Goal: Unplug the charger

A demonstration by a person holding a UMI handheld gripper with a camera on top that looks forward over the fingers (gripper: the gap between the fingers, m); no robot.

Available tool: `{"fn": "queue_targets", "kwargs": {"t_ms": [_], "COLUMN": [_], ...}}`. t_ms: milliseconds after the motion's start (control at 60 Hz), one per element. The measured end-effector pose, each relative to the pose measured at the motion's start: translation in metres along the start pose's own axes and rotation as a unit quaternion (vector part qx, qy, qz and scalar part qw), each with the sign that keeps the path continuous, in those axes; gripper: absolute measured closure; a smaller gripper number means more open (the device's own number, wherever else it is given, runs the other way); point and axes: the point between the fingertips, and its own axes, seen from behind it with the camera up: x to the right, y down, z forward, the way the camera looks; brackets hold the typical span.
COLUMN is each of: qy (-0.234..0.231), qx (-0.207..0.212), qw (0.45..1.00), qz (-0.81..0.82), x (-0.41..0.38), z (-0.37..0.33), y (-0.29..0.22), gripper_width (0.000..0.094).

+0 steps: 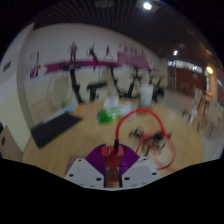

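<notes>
- Charger [110,152]: small orange-red body at lower centre of the frame, sitting right between the tips of the tongs [111,165], apparently lifted clear of any socket; none visible near it.
- Orange cable [150,125] running up from the charger, arching toward centre right, then looping down at lower right over the wooden floor [70,140].
- Tongs clenched on the charger, purple pads [96,157] pressed against its sides, white finger bodies spread at bottom centre.
- Step in hand, by judgement: plug probably already pulled free and carried in the air, or at the very end of the pull; cannot tell for sure, since the far end of the cable blurs out.
- Next move likely calls for a steady grip while carrying, slack kept in the cable so as not to snag, then a place to set the charger down.
- Further out: dark mat [52,127] on the floor at middle left; green-and-white clutter [107,113] at centre; white bucket [146,95] upper right of centre; exercise machines [95,85] along the back wall; ceiling lights at top.
</notes>
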Motion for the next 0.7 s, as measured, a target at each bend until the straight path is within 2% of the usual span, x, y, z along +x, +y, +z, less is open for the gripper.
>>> {"fn": "queue_targets", "kwargs": {"t_ms": [67,117,217,300,433,617,683,700], "qy": [0.036,0.023,0.036,0.019,0.029,0.029,0.022,0.023], "qx": [0.084,0.093,0.046,-0.03,-0.102,-0.154,-0.175,-0.179], "qw": [0.996,0.995,0.998,0.999,0.993,0.985,0.983,0.982], "qz": [-0.009,0.037,0.033,0.001,-0.057,-0.066,-0.06,-0.06], "x": [0.029,0.037,0.076,0.095,0.127,0.139,0.137,0.137], "z": [-0.023,-0.04,-0.046,-0.038,-0.024,-0.005,-0.005,-0.006], "y": [-0.078,-0.112,-0.122,-0.085,-0.021,0.036,0.051,0.054], "gripper_width": [0.0772,0.0774,0.0775,0.0774,0.0759,0.0668,0.0612,0.0558]}}
